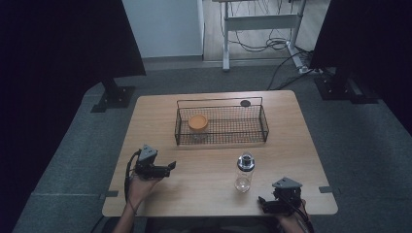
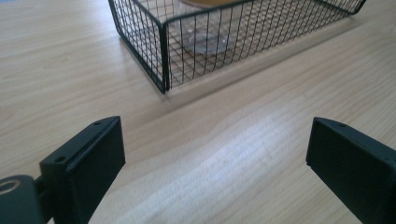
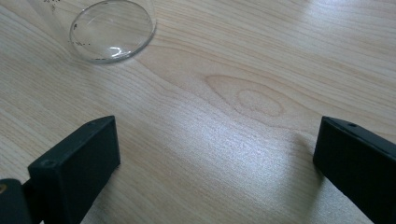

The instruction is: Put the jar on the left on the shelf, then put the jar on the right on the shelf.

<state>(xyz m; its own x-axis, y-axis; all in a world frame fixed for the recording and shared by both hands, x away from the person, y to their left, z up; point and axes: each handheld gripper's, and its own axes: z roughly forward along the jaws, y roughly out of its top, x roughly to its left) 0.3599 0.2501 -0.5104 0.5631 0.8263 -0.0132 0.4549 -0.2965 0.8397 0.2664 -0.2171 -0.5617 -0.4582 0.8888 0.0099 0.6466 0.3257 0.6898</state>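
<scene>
On the table (image 1: 209, 170), a clear bottle (image 1: 245, 172) stands upright between the left gripper (image 1: 167, 168) and right gripper (image 1: 265, 204), both gaping wide and empty, near a wire basket (image 1: 221, 137).

Bare table (image 1: 204, 170) lies open left of the bottle (image 1: 245, 172), which stands alone; behind the bottle, the wire basket (image 1: 221, 141) blocks the way.

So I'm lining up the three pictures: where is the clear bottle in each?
High view: the clear bottle stands upright on the table, right of centre, in front of the wire basket.
Left gripper view: not in it.
Right gripper view: its round glass base sits at top left.
Shared landmark: the pale wood table top.
</scene>
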